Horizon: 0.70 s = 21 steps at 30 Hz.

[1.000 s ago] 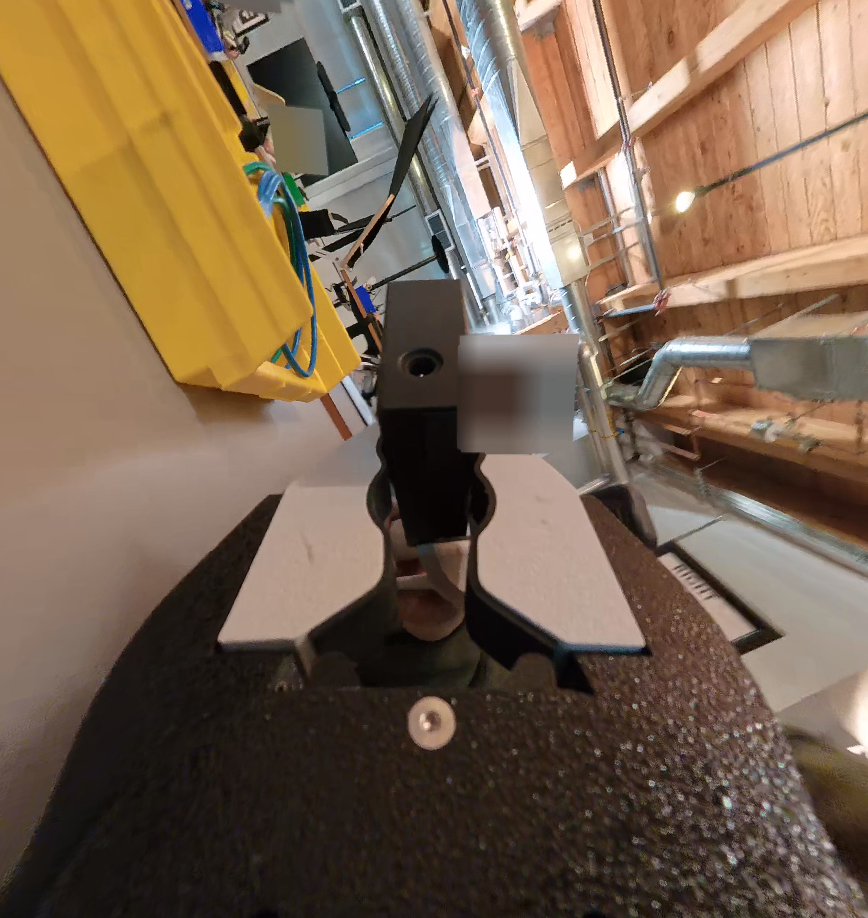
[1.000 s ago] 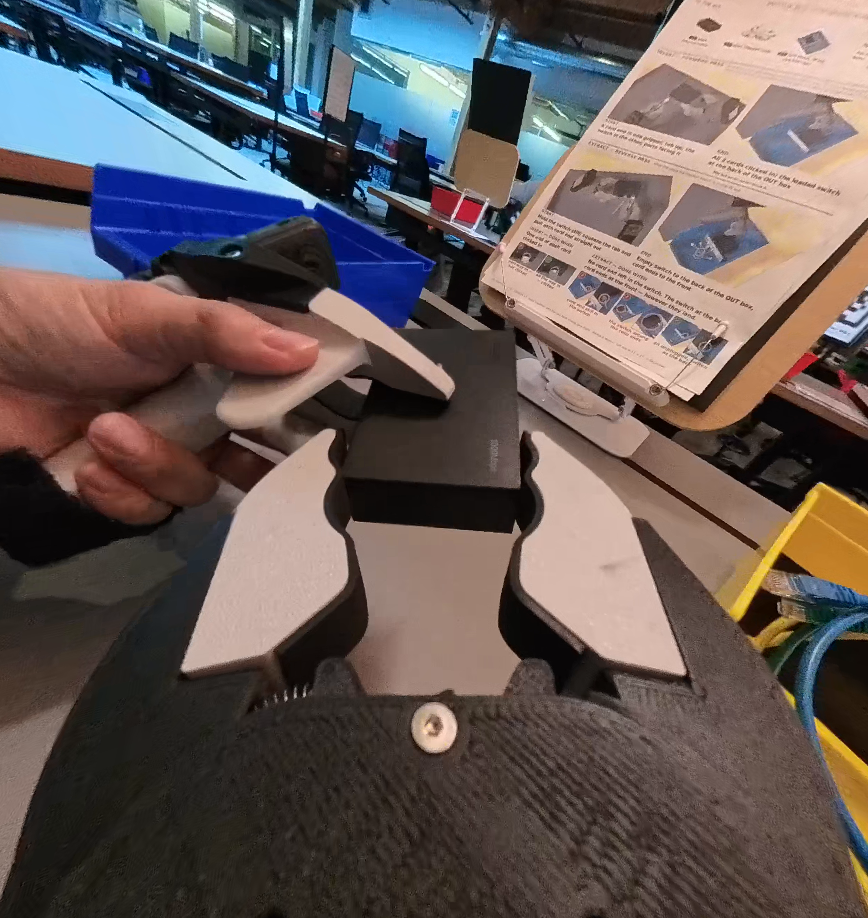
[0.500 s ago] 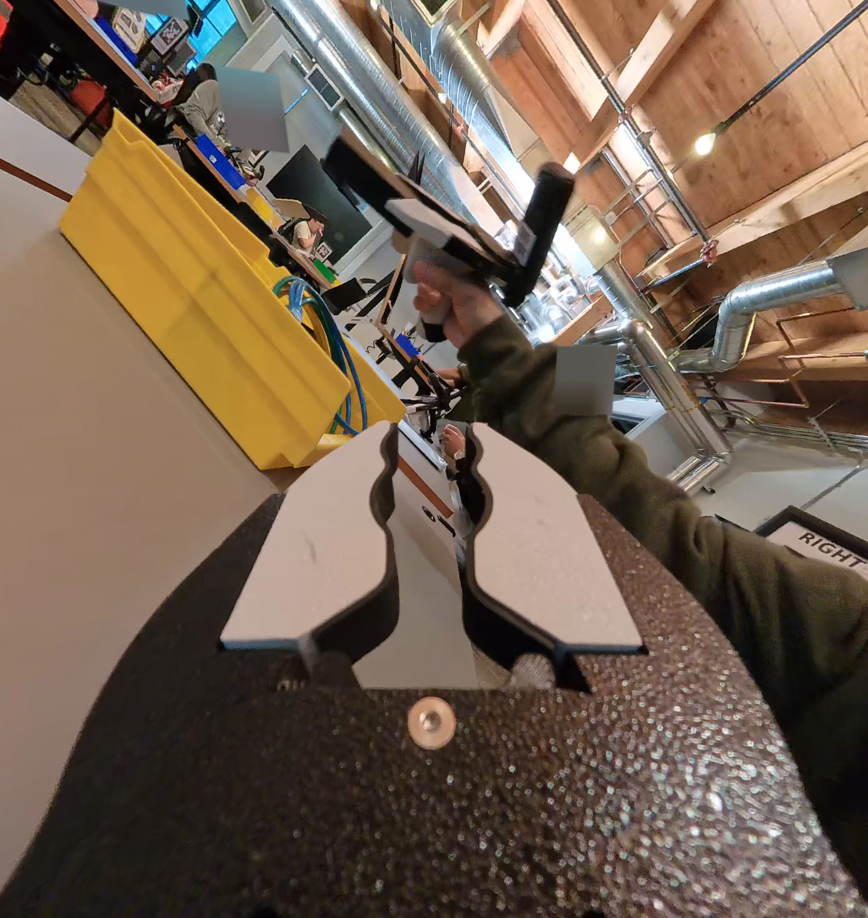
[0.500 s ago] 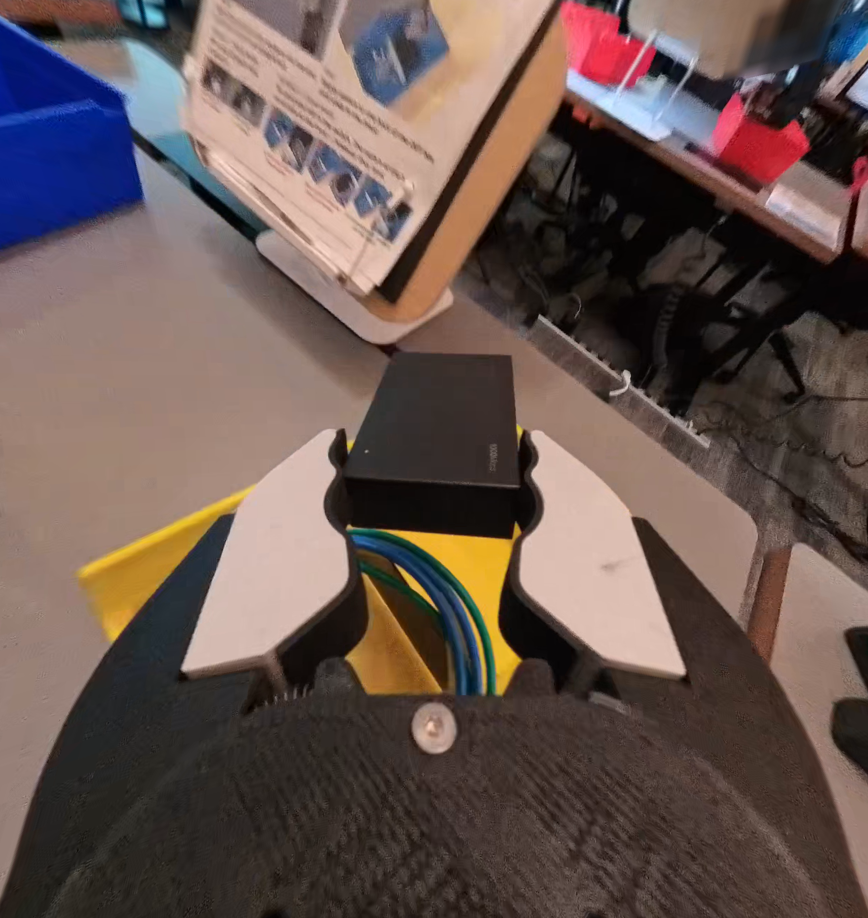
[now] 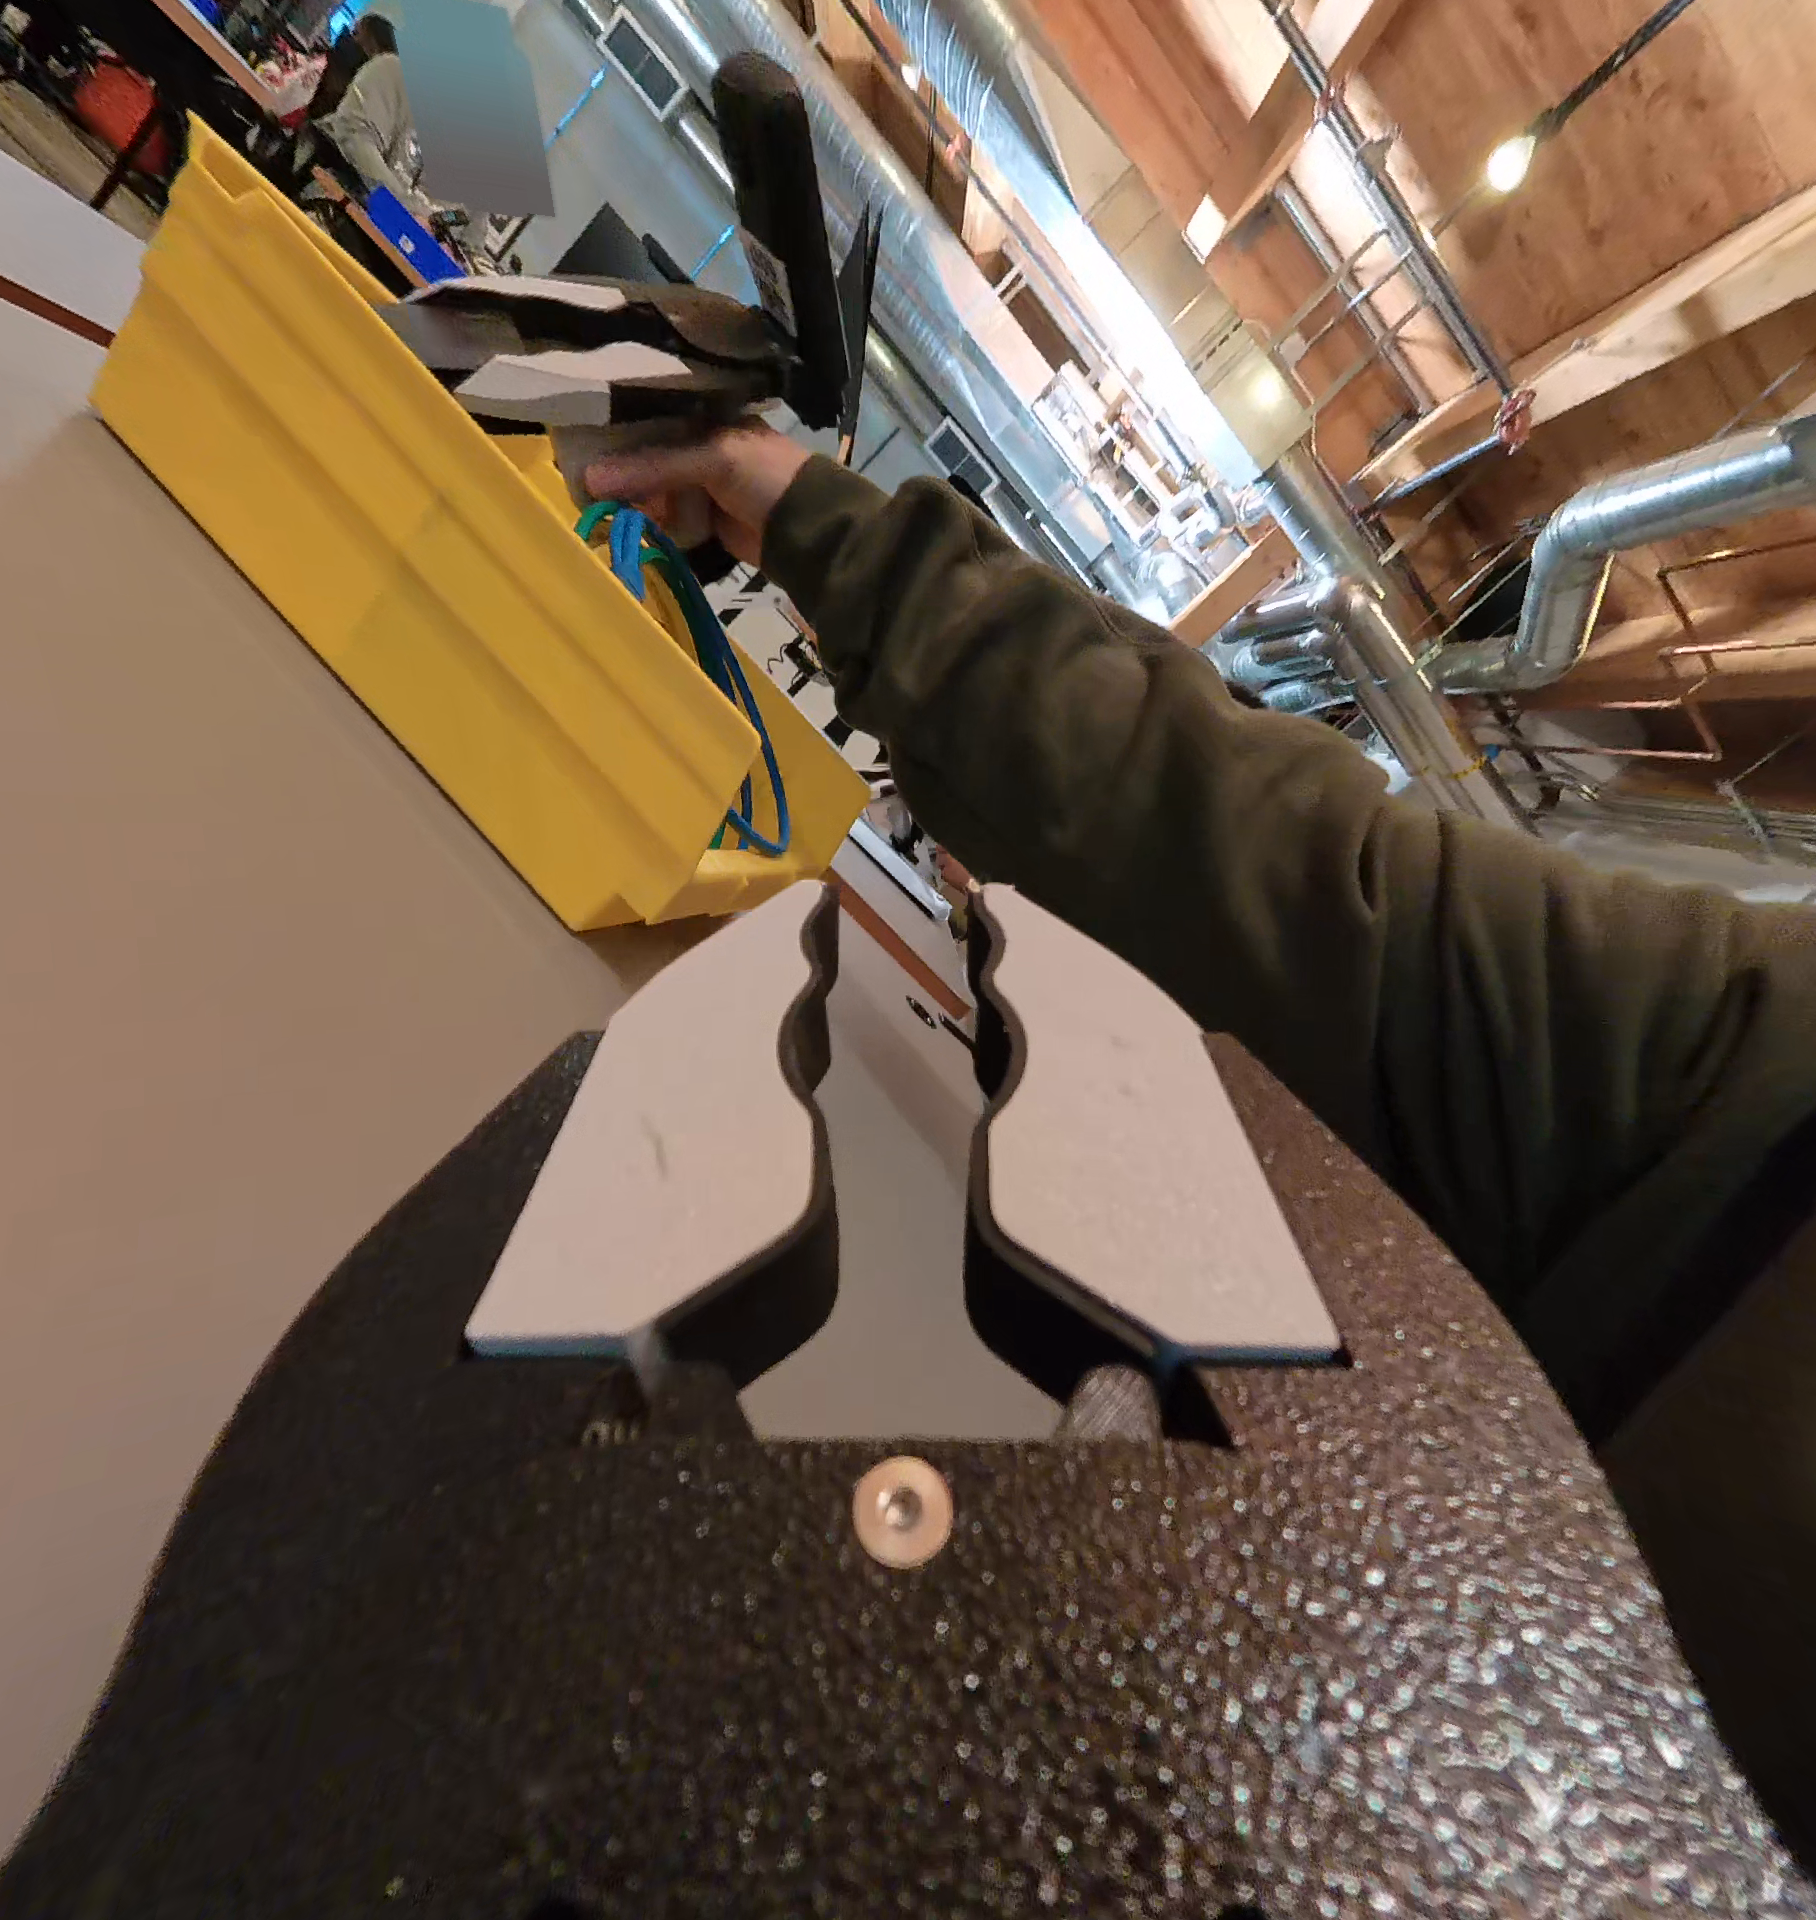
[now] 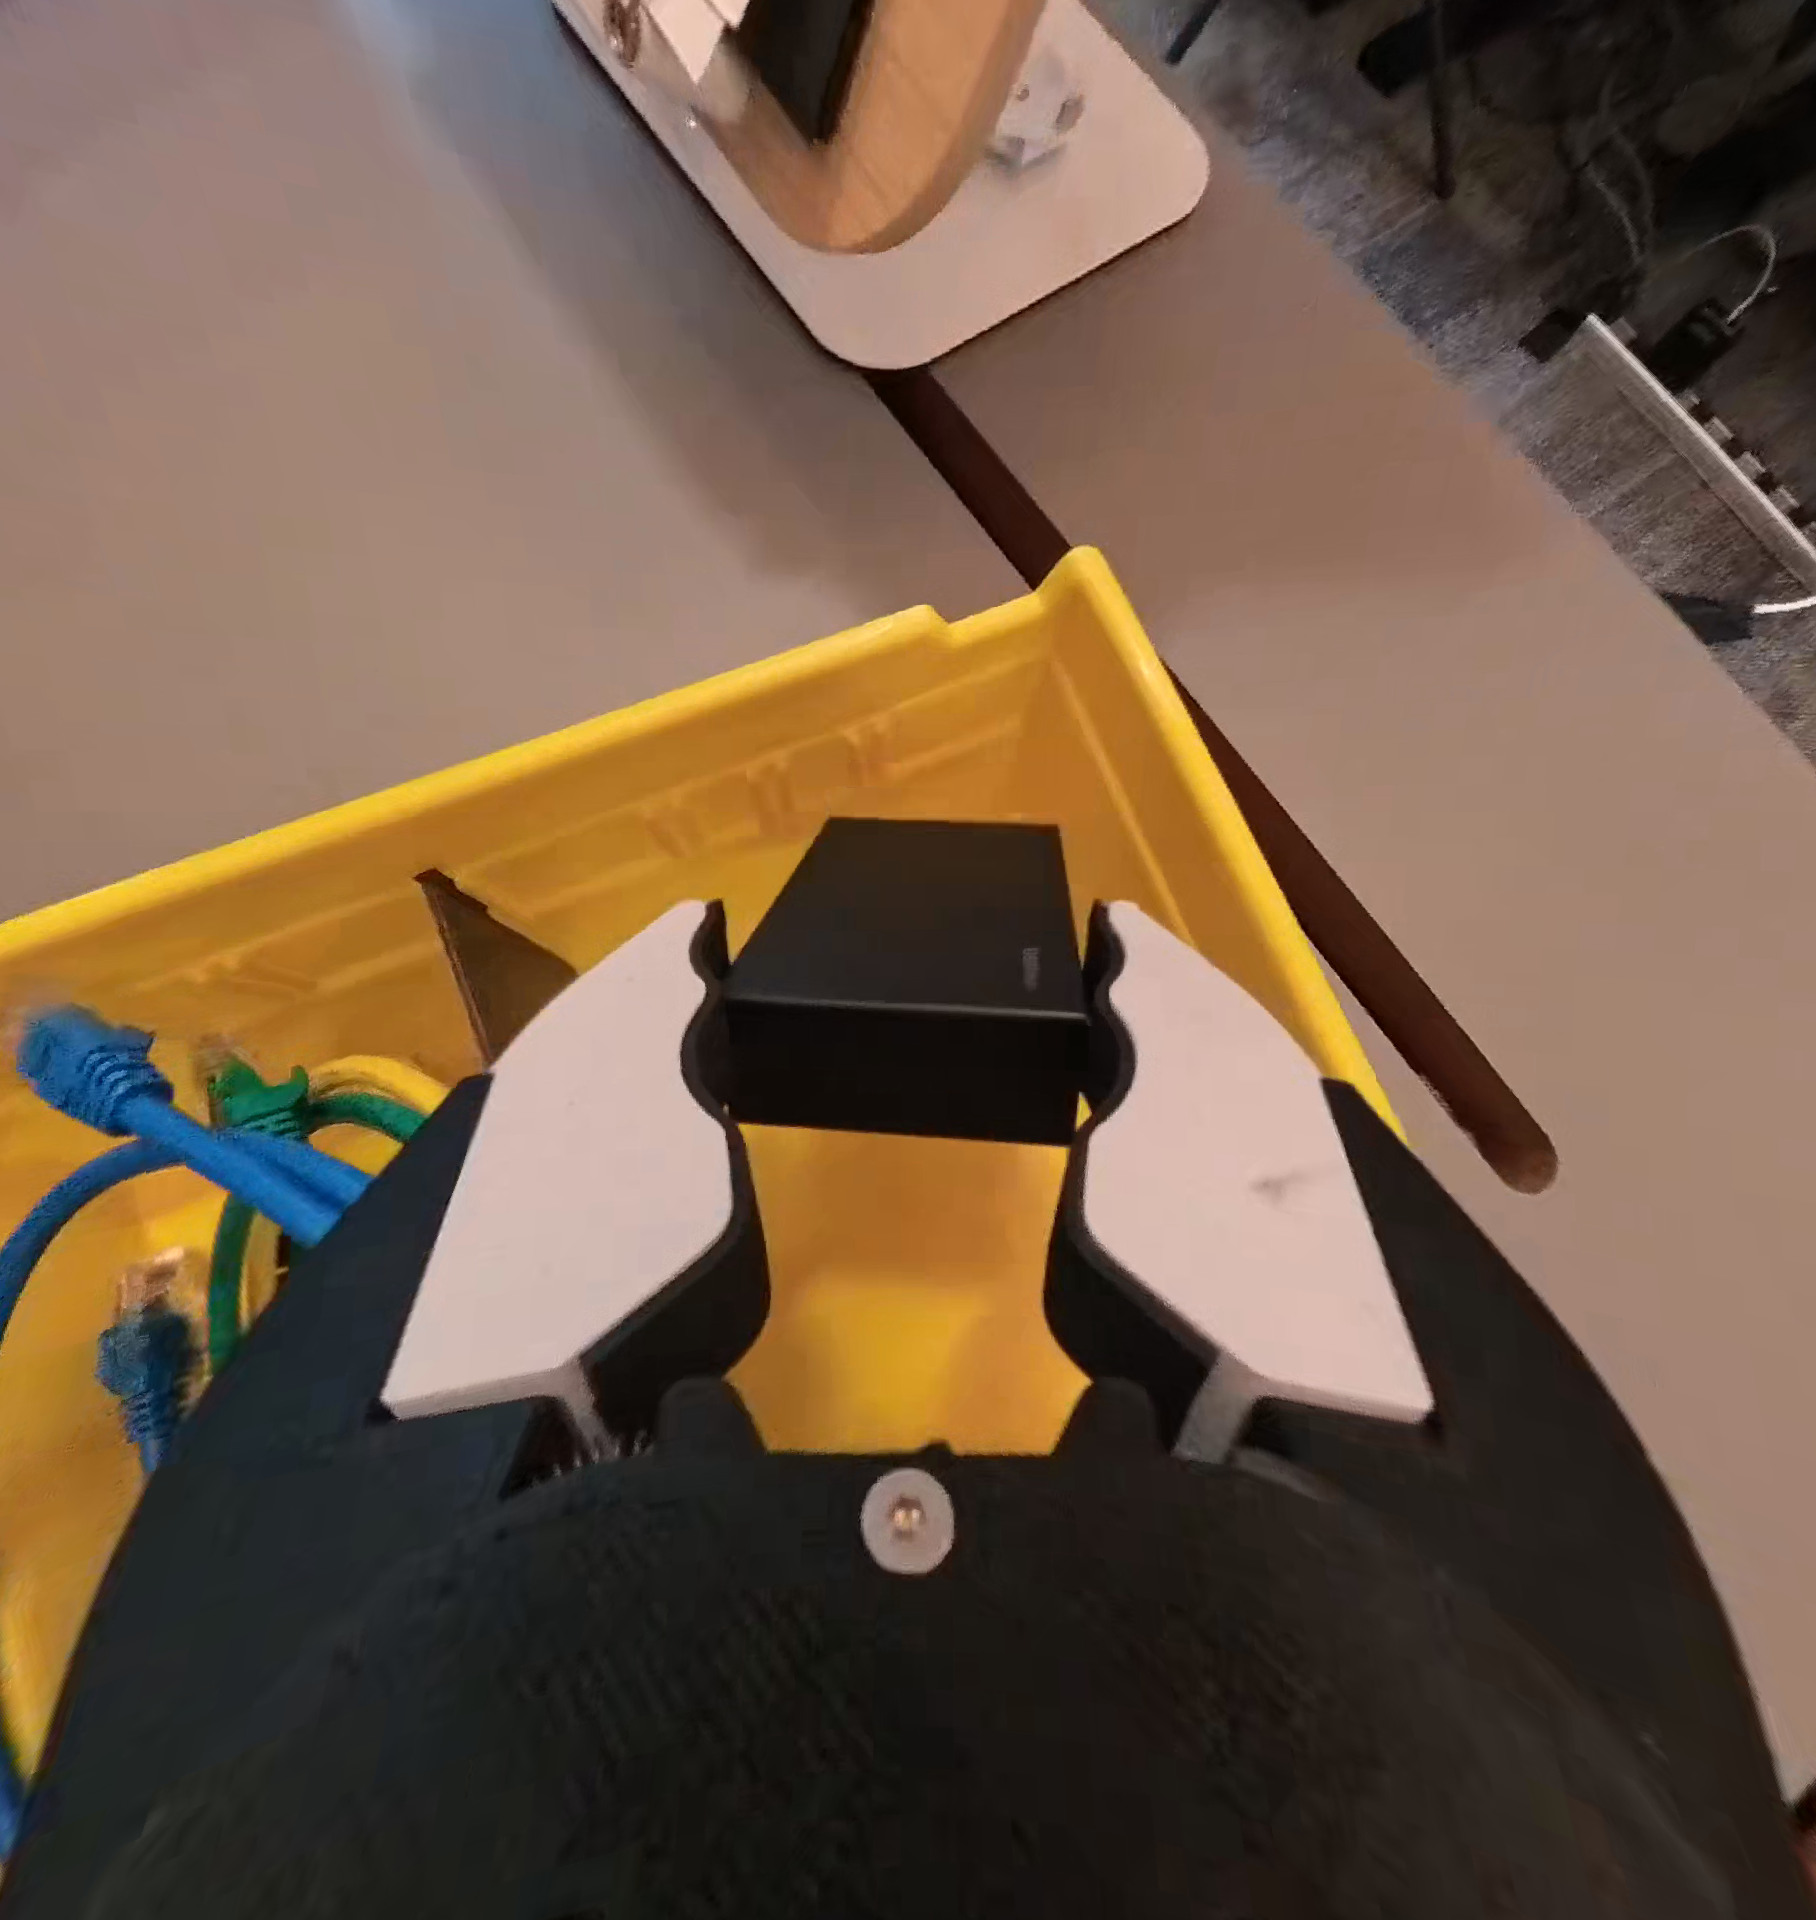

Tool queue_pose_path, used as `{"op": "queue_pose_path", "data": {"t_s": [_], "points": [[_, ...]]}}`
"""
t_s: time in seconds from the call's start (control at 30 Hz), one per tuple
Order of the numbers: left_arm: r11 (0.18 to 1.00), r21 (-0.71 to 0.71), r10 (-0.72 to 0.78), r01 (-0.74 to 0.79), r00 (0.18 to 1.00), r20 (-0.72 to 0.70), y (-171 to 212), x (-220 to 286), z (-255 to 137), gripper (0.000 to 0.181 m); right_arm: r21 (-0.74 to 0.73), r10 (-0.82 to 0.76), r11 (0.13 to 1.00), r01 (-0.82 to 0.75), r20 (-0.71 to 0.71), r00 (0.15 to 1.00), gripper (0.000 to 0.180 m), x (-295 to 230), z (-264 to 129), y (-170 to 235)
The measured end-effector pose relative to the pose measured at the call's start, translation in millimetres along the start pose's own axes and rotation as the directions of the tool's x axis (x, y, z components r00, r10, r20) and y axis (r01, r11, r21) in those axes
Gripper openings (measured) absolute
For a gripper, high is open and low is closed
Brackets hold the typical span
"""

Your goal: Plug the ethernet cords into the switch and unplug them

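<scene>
My right gripper point(image 6: 904, 914) is shut on the black switch point(image 6: 914, 987), gripping its near end by the two sides. It holds the switch tilted down above the right end of the yellow bin point(image 6: 1143, 665). Blue ethernet cords point(image 6: 208, 1143) and a green one point(image 6: 260, 1101) lie loose in the bin's left part. In the left wrist view, my left gripper point(image 5: 904, 914) is open and empty, low over the table point(image 5: 156, 935). The right gripper point(image 5: 457, 353) shows there above the yellow bin point(image 5: 416, 582), held by a hand with a dark green sleeve point(image 5: 1195, 831).
A wooden board on a white stand base point(image 6: 987, 249) sits on the table beyond the bin. A dark seam point(image 6: 1247, 810) runs between two tabletops just right of the bin. Cords point(image 5: 748, 727) hang over the bin's near end in the left wrist view.
My left gripper let go of the switch and stayed low over the table. My right gripper carried the switch away from the left gripper to above the yellow bin, tilting downward.
</scene>
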<state>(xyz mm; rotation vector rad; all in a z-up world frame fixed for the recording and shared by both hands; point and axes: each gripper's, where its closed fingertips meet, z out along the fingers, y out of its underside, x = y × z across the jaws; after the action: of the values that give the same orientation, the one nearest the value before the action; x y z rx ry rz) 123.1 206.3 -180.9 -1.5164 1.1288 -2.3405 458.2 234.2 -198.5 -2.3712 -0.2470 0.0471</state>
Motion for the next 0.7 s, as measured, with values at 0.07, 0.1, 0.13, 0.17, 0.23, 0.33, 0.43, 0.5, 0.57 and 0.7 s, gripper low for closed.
{"op": "queue_pose_path", "data": {"t_s": [0.07, 0.1, 0.13, 0.17, 0.23, 0.33, 0.43, 0.5, 0.57, 0.7], "points": [[1.0, -0.013, -0.001, 0.001, 1.0, 0.0, 3.7, -0.9, 2.1, 0.023, -0.015, -0.001, 1.0, 0.002, 0.017, 1.0, 0.066, 1.7, 4.2, 2.2], [1.0, -0.016, -0.004, 0.004, 1.0, -0.001, 5.2, -1.4, 2.9, 0.023, -0.029, -0.008, 1.0, 0.009, 0.009, 1.0, 0.065, 5.0, 5.9, 4.9], [1.0, -0.019, -0.008, 0.008, 1.0, -0.001, 6.4, -2.0, 3.5, 0.023, -0.035, -0.002, 0.999, 0.002, 0.015, 1.0, 0.065, 5.7, 8.0, 7.4], [1.0, -0.021, -0.014, 0.014, 1.0, -0.003, 7.6, -2.6, 4.1, 0.023, -0.049, 0.013, 0.999, -0.012, 0.034, 0.999, 0.065, 4.7, 10.8, 11.4], [0.999, -0.025, -0.02, 0.02, 1.0, -0.006, 9.3, -2.8, 4.8, 0.023, -0.069, 0.019, 0.997, -0.017, 0.022, 1.0, 0.065, 6.8, 14.4, 17.2], [0.999, -0.029, -0.014, 0.014, 1.0, -0.007, 9.6, -1.8, 4.9, 0.023, -0.024, -0.02, 1.0, 0.019, -0.05, 0.999, 0.062, 11.9, 10.6, 11.6], [0.999, -0.033, -0.01, 0.01, 1.0, -0.008, 10.2, -0.6, 5.2, 0.023, 0.026, -0.02, 0.999, 0.023, -0.109, 0.994, 0.072, 13.9, -9.4, -3.4], [0.999, -0.045, -0.004, 0.004, 1.0, -0.007, 12.5, 0.3, 6.7, 0.023, 0.043, -0.029, 0.998, 0.038, -0.189, 0.982, 0.083, 15.3, -31.8, -11.4], [0.998, -0.062, 0.006, -0.006, 1.0, -0.004, 16.7, 1.3, 9.4, 0.023, 0.103, -0.041, 0.992, 0.071, -0.27, 0.962, 0.086, 7.3, -60.9, -21.0], [0.994, -0.106, 0.038, -0.038, 0.999, 0.004, 28.0, 3.7, 16.6, 0.023, 0.306, 0.071, 0.949, 0.075, -0.44, 0.895, 0.09, -37.9, -129.5, -19.3]]}}
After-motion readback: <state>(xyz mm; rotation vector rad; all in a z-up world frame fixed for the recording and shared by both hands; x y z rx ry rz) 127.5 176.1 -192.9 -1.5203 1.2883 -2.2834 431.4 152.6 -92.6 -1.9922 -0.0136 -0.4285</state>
